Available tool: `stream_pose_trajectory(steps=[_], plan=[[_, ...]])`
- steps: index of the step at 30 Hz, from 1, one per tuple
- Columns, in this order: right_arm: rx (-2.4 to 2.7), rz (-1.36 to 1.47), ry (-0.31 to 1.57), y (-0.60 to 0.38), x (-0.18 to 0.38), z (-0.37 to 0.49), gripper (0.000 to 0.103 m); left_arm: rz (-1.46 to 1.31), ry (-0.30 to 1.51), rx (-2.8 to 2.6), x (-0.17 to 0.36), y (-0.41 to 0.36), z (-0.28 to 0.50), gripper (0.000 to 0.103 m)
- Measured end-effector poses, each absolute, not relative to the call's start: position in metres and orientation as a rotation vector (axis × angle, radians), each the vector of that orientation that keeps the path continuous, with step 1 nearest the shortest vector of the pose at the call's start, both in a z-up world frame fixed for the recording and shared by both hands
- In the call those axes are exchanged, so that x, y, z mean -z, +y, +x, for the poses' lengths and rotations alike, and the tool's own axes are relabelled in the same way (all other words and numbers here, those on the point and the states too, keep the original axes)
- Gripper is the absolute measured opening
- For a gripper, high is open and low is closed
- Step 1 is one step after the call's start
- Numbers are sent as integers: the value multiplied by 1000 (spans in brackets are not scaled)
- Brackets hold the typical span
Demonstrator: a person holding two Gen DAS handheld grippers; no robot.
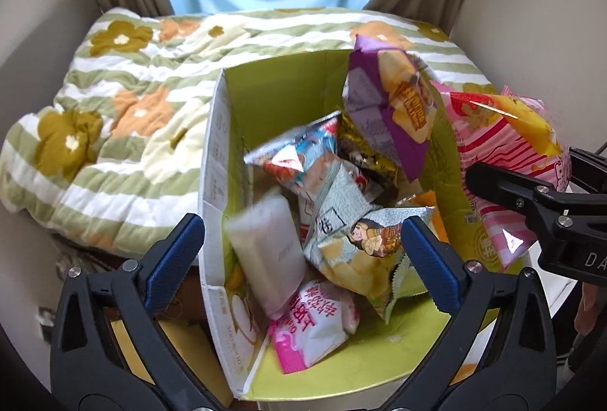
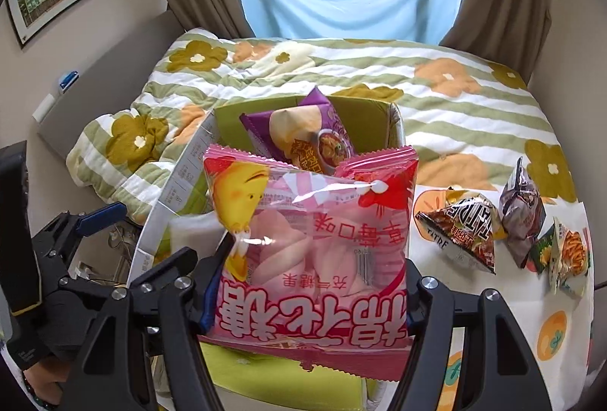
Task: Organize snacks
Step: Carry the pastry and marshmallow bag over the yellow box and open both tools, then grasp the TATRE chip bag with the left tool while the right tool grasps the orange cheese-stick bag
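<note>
**Pink bag held over the snack box, left jaws wide**

Here is the cardboard box (image 1: 265,96) with its green lining, flaps up, and it is packed: a pale blue-green chip bag (image 1: 364,244) on top of the heap, a silvery blue packet (image 1: 299,153) behind it, a small pink packet (image 1: 315,323) at the near end, and a white pouch (image 1: 269,251) smeared by blur, so its print cannot be read. A purple chip bag (image 1: 387,100) stands upright against the far right wall of the box, its lower part buried among the others.

The right gripper (image 2: 311,301) clamps the pink marshmallow bag (image 2: 311,232) at its lower end, fingers partly closed on it, just above the box's near side. The bag fills the right wrist view and hides most of the box interior and the inner faces of both fingers.

The left gripper (image 1: 303,259) hangs over the box's left wall with its blue pads (image 1: 174,259) spread wide and nothing gripped; one pad sits outside the wall, the other above the snacks.

Out on the flowered tablecloth (image 2: 561,327), three triangular packets (image 2: 470,232) lie together, well apart from the box, the rightmost one close to the frame edge. Beyond it all lies a striped floral quilt (image 2: 455,107). At the lower left of the right wrist view, a hand (image 2: 38,380) is cut off by the frame
</note>
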State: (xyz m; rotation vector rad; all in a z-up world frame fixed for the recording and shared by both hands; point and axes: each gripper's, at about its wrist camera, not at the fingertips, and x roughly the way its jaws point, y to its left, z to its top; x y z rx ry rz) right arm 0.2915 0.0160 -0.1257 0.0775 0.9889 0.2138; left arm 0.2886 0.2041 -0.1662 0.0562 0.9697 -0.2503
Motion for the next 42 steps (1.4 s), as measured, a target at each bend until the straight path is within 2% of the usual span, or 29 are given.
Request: stream_pose_trajectory(steps=[11,12,13,15,21,42], plan=[[-253,74,1039,32,142,313,67,54,1010,232,175,211,287,102],[-260,78,1037,31,144,312,77,49,1012,228,175,212,287,102],[-266,88,1032,29,145,311,93,44,1013,224,175,212,286,102],[-271,102,1020,25,147,307,101,36,1020,220,177,214,284,102],[-251,119,1020,17,151,300,101,42,1033,208,180,216,278,102],[-209,129,892,6,104,242,101,56,924,228,137,212,244,102]])
